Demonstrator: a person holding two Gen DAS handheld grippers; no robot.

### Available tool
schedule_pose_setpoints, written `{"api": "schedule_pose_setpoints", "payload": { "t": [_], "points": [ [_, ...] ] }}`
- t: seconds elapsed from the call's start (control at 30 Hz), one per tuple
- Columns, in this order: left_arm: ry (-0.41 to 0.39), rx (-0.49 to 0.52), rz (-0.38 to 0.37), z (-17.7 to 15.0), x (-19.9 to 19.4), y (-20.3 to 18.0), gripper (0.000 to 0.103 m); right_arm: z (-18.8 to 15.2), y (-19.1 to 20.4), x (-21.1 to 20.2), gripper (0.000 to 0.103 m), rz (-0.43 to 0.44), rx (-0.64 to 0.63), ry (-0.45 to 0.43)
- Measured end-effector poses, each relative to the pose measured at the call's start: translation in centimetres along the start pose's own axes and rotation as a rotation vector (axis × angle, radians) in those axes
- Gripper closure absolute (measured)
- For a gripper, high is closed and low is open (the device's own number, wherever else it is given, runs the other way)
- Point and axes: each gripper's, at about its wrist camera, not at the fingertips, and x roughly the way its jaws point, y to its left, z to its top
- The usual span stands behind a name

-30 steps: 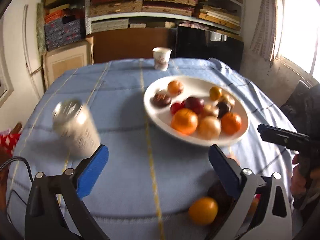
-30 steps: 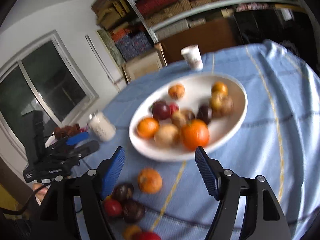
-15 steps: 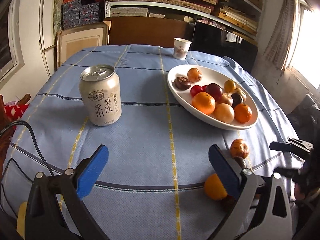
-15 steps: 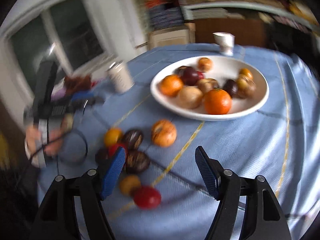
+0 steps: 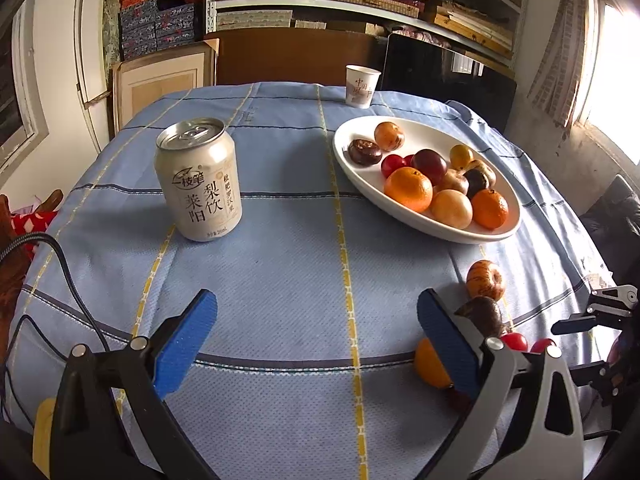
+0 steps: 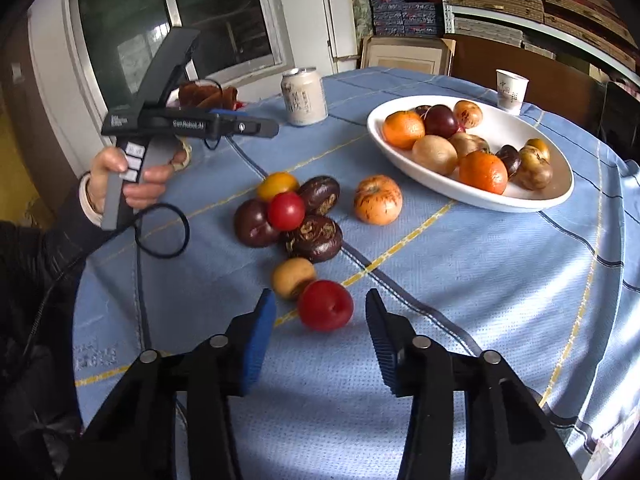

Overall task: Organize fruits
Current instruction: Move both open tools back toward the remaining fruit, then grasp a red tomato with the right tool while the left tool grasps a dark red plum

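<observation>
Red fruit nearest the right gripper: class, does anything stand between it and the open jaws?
Nothing visible does. The red fruit lies on the tablecloth just ahead of the right gripper, jaws open. A tan fruit touches its far left side.

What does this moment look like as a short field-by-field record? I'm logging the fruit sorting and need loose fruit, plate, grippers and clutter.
loose fruit: a cluster on the tablecloth, including the red fruit nearest the right gripper
plate: white plate already holding many fruits
right gripper: open, empty, red fruit just ahead of its fingertips
left gripper: left gripper open, empty, above bare cloth
clutter: drink can, paper cup
</observation>
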Motion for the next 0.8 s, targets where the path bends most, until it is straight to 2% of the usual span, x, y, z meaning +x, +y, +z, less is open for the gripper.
{"api": "schedule_pose_setpoints", "payload": {
  "t": [0.37, 0.43, 0.53, 0.6, 0.7, 0.8],
  "points": [
    [0.002, 0.009, 0.007, -0.3, 0.0, 0.0, 0.004, 0.0, 0.4, 1.1, 0.058, -0.026, -0.008, 0.030],
    [0.002, 0.009, 0.009, -0.3, 0.1, 0.0, 0.004, 0.0, 0.3, 1.4, 0.067, -0.026, -0.006, 0.040],
    [0.000, 0.009, 0.009, -0.3, 0.1, 0.0, 0.004, 0.0, 0.4, 1.5, 0.071, -0.030, -0.009, 0.043],
    [0.001, 0.011, 0.004, -0.3, 0.1, 0.0, 0.004, 0.0, 0.4, 1.2, 0.071, -0.031, -0.009, 0.032],
    [0.005, 0.028, -0.035, -0.4, -0.1, -0.3, 0.004, 0.3, -0.6, -0.2, 0.071, -0.021, 0.037, -0.040],
    [-0.008, 0.086, -0.087, -0.9, -0.7, -1.3, 0.005, 0.5, -2.1, -1.7, 0.071, -0.022, 0.112, -0.120]
  ]
}}
